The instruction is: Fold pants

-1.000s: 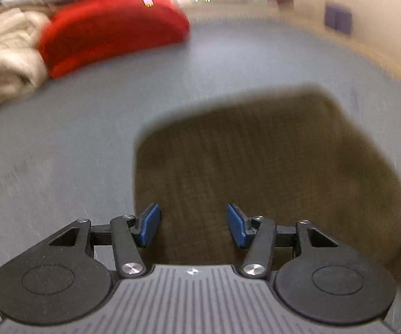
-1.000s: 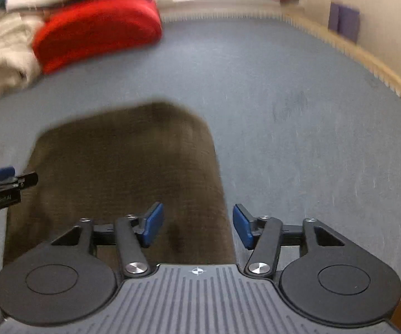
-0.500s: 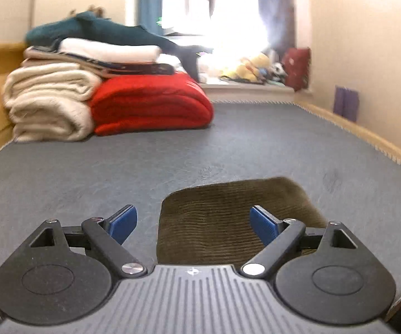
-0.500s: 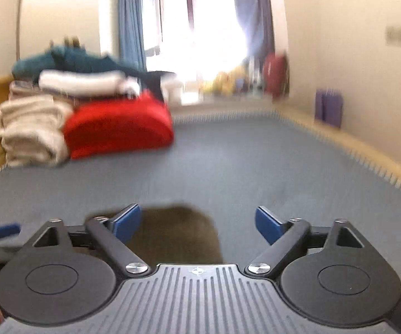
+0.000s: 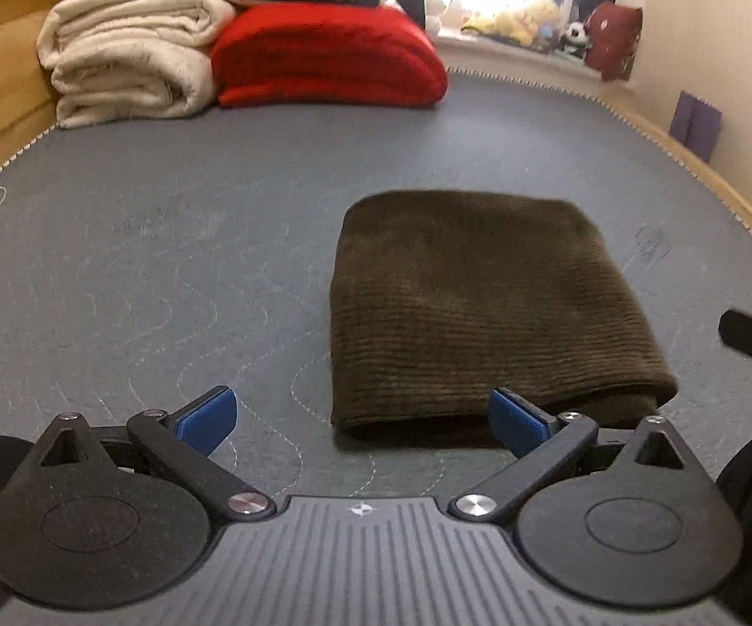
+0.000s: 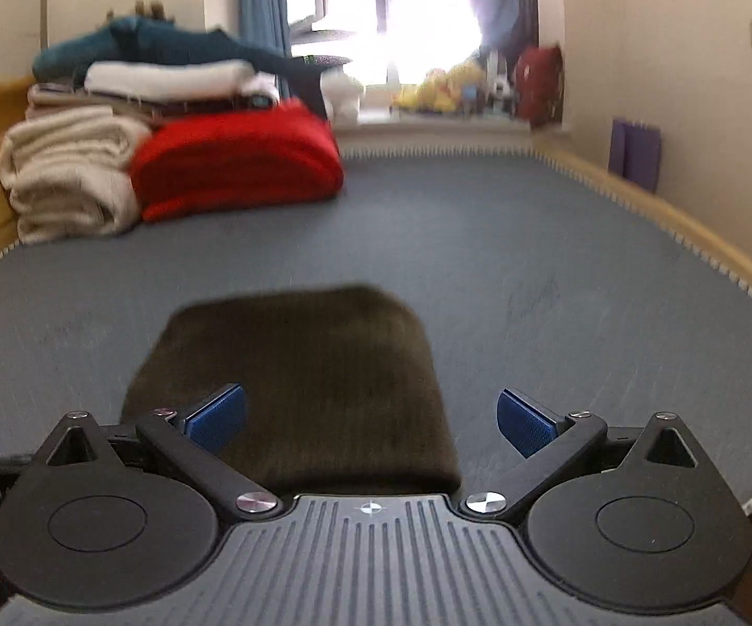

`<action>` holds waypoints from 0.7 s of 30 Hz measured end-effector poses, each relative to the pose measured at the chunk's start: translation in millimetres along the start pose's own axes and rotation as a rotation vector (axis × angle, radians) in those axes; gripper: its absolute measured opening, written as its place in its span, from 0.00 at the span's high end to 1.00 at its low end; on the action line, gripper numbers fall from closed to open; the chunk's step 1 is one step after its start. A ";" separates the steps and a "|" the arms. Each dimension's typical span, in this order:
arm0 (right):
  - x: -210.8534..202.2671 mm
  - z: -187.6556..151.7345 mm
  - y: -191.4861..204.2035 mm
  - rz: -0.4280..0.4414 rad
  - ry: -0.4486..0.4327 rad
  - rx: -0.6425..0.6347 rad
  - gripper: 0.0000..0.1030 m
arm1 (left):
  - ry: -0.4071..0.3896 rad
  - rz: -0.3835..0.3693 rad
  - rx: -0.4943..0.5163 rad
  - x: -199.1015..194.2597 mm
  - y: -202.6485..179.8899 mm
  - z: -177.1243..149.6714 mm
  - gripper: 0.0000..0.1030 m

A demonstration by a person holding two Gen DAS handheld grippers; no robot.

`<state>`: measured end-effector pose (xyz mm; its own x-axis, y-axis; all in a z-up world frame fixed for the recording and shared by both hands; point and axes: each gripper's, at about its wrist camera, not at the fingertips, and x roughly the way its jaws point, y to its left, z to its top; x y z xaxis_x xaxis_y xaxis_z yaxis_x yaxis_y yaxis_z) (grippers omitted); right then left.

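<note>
Above pants, hand-held grippers wide, empty.

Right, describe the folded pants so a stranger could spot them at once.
Start from the wide grey quilted bed surface, with stacked folded blankets at its far end. Nearer, alone in the open middle, lies the dark olive-brown ribbed pants bundle, folded into a flat rectangle. Unlike the red blanket and cream blanket, it is dark and stands apart.
</note>
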<state>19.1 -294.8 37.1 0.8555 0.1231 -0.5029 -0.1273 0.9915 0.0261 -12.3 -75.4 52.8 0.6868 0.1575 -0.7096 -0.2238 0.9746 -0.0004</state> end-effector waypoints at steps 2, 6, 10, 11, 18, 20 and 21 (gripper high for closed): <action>12.2 -2.0 11.1 0.005 0.041 -0.012 0.01 | 0.025 0.021 -0.002 7.6 0.9 -0.9 0.00; 21.1 -9.0 19.2 0.013 0.077 -0.020 0.01 | 0.053 0.015 -0.015 20.3 1.9 -5.5 0.00; 35.1 -20.7 24.1 0.001 0.123 -0.021 0.01 | 0.069 0.013 0.013 31.5 -1.2 -8.1 0.00; 37.6 -23.0 24.8 0.002 0.126 -0.020 0.01 | 0.071 0.009 0.018 33.6 -1.5 -9.2 0.00; 53.4 -34.3 25.8 0.018 0.173 -0.013 0.01 | 0.077 0.002 0.029 54.7 -11.2 -8.0 0.00; 56.1 -35.2 24.0 0.021 0.181 -0.004 0.01 | 0.080 -0.002 0.035 60.4 -11.1 -10.9 0.00; 58.0 -35.8 20.3 0.024 0.184 0.001 0.01 | 0.084 -0.002 0.038 62.9 -11.1 -12.5 0.00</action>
<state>48.2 -269.0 -22.5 0.7460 0.1368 -0.6517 -0.1458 0.9885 0.0406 24.7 -78.2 -0.6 0.6265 0.1428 -0.7662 -0.1945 0.9806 0.0238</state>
